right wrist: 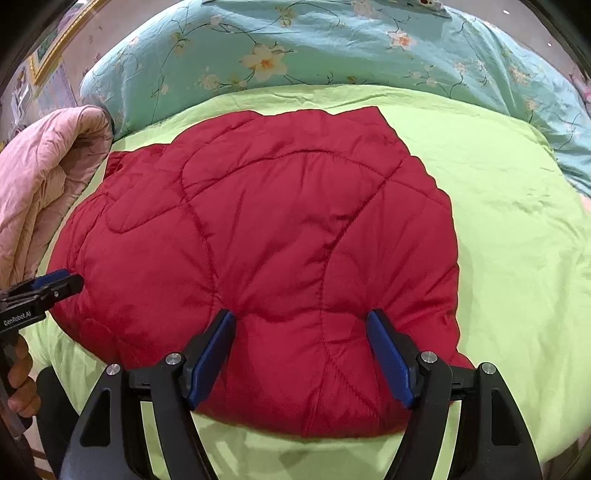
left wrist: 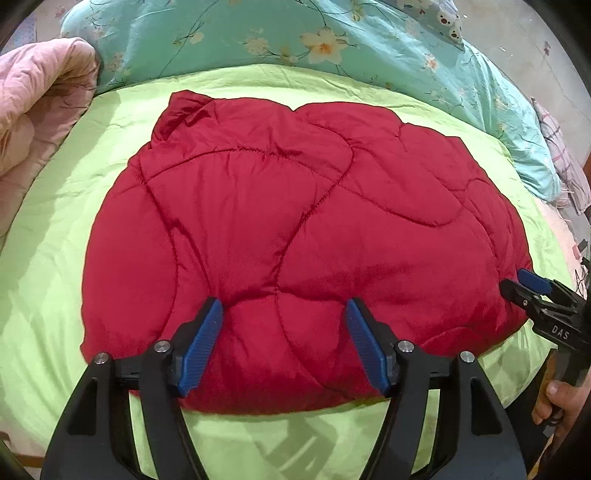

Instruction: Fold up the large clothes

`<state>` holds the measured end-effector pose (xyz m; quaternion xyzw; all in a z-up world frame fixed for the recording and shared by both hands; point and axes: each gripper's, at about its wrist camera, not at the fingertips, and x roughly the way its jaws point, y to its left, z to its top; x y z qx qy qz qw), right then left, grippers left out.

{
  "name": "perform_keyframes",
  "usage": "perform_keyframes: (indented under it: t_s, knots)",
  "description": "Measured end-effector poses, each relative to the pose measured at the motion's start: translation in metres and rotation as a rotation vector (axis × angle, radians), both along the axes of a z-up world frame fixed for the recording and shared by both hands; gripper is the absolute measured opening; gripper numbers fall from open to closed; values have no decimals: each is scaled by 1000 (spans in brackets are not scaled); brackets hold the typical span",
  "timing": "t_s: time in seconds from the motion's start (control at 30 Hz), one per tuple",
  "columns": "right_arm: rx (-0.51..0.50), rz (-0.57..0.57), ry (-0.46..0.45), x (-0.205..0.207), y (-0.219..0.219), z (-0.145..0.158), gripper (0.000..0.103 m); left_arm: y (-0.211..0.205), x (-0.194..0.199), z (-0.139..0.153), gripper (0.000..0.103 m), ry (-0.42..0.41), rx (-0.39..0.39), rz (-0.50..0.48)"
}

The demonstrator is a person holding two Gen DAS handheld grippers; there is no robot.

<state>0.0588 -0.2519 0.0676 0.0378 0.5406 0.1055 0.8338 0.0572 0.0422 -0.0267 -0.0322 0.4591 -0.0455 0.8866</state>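
Lime-green bedding [left wrist: 66, 229] covers the bed and carries everything else. At the far left a pink quilted blanket [left wrist: 33, 107] is bunched in a thick roll at the bed's edge, and along the far side runs a teal floral duvet [left wrist: 229, 33] (pale blossoms on thin stems), which curves down the right side too.

On the middle of the green sheet lies the red quilted jacket [left wrist: 295, 221], folded into a puffy, rounded bundle with curved stitch lines across its top. Its near edge bulges toward both cameras.

In the left wrist view the left gripper [left wrist: 284, 339] sits over the near edge of the bundle, its blue-padded fingers [left wrist: 201, 347] spread wide, with a hump of red fabric rising between them; the pads touch the cloth at their tips but do not pinch it. The right wrist view shows the left gripper from the side, at the bundle's left edge.

Further right, the right gripper [right wrist: 301, 350] stands the same way, jaws wide apart, straddling the near right part of the jacket, tips pressed into the padding. Seen from the left camera, it [left wrist: 524, 284] noses against the bundle's right edge, and a hand [left wrist: 554, 402] grips its handle at the lower right.
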Motion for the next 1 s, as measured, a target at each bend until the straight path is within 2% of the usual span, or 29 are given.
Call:
perform_keyframes:
  t_s: [0.4,0.73,0.87,1.0]
  knots:
    - [9,14,-18,-22,-1,19,76,-2,-18,9,71,-10,63,29]
    - [21,20,-25,-32,2,28,76,-1,-25,6,71,-6,80,38]
    - [35,23,-45,-31,0,33,76,4,-24,1,74,-1,82,49]
    - [-24,-23,-67,-15,-14,32,76,10,-22,-2,75,-3,80,55]
